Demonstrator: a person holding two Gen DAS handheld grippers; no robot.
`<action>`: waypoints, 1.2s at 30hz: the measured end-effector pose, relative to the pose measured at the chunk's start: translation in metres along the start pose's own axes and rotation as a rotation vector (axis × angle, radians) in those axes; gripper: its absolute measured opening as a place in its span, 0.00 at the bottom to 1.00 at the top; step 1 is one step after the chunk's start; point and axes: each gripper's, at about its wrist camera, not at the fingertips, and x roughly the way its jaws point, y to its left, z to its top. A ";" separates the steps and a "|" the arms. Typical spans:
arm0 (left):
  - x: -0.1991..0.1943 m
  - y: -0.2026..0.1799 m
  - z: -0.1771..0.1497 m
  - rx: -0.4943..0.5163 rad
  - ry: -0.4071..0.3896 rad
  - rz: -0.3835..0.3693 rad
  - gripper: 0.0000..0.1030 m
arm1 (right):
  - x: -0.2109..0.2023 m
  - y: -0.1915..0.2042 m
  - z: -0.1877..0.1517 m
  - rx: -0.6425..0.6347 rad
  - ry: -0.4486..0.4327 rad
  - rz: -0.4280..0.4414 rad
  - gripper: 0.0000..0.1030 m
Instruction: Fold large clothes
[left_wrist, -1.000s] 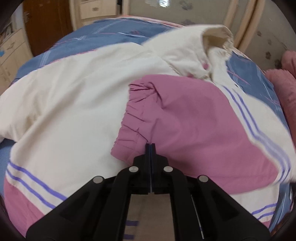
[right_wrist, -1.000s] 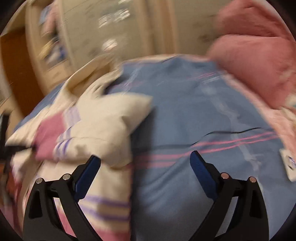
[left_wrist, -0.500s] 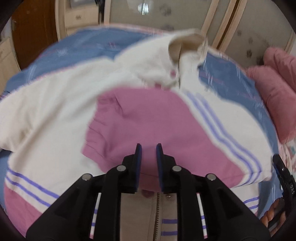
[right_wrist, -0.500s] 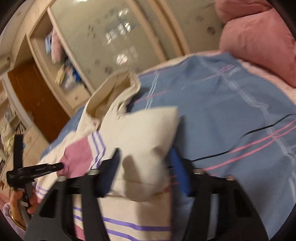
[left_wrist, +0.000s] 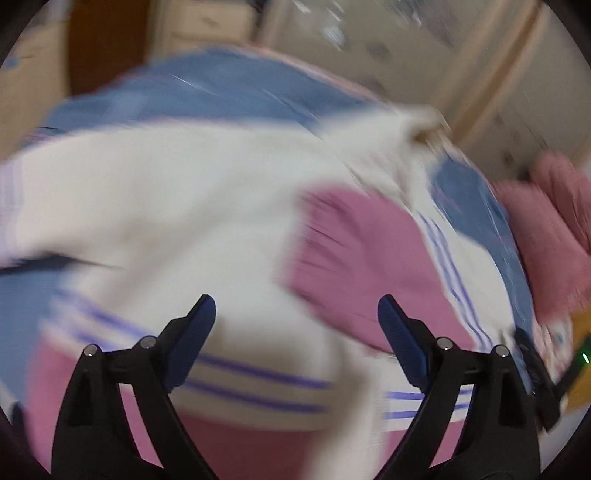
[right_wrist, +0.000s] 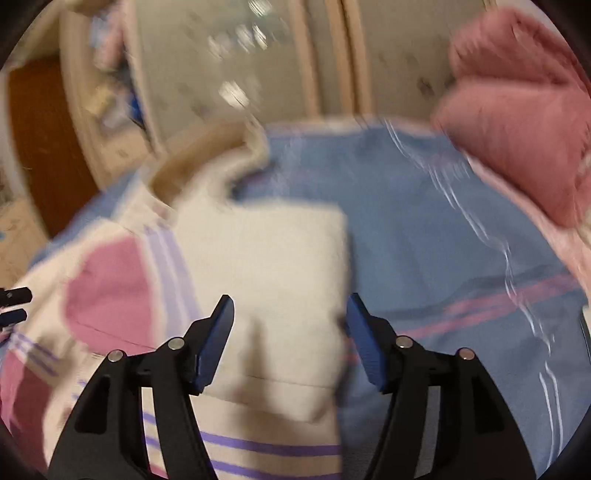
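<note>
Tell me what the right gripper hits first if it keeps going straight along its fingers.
Most likely the cream folded sleeve of the jacket: the open right gripper points straight at it. Blur makes depth uncertain, but nothing shows in between.

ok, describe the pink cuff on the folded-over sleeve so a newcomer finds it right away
Start at the bed with the blue sheet, then the cream jacket spread over it. The pink cuff ends the sleeve folded across the jacket's front. It alone is gathered and ribbed, with purple stripes beside it; the pink pillows lie off the jacket.
</note>
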 end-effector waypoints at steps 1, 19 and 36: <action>-0.013 0.022 0.001 -0.028 -0.026 0.015 0.89 | -0.003 0.009 -0.001 -0.020 -0.014 0.052 0.66; -0.042 0.391 0.010 -0.886 -0.160 -0.039 0.98 | 0.059 0.061 -0.040 -0.216 0.175 0.030 0.92; -0.080 0.087 0.064 -0.039 -0.222 -0.320 0.31 | 0.058 0.058 -0.035 -0.185 0.172 0.064 0.95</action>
